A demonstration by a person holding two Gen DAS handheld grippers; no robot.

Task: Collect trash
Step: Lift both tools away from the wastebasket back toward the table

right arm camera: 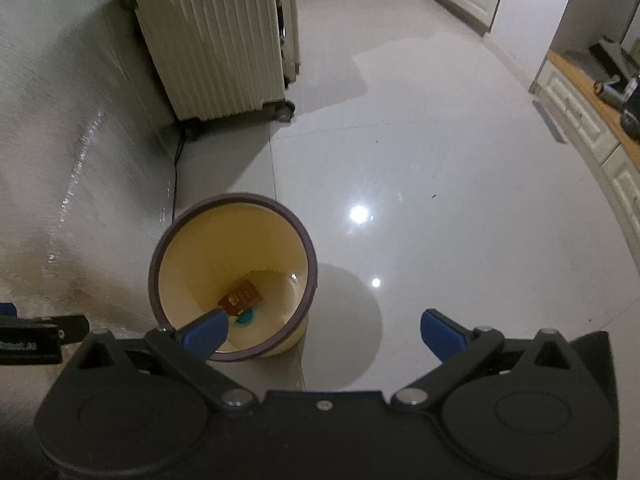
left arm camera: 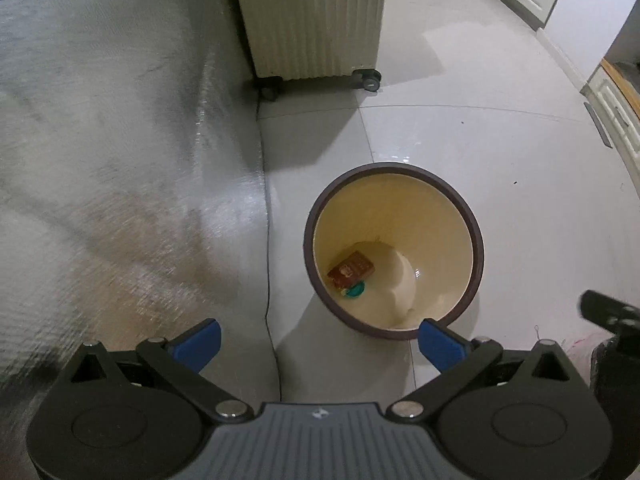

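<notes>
A cream waste bin (left arm camera: 394, 248) with a brown rim is seen on the tiled floor (left arm camera: 500, 160), holding a red packet (left arm camera: 352, 269). Left hand-held gripper (left arm camera: 320, 346) and right hand-held gripper (right arm camera: 324, 334) are held wide open, empty; further trash should be sought.

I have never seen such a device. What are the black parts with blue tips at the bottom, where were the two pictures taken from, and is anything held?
They are two hand-held grippers, one per hand, each with a camera looking forward along its blue fingers. One picture is from the left gripper, the other from the right gripper. Both have their jaws wide open and hold nothing. On the tiled floor stands a round trash bin; inside lie a red-brown packet and a small teal piece. Behind it stands a ribbed cream suitcase on wheels.
</notes>
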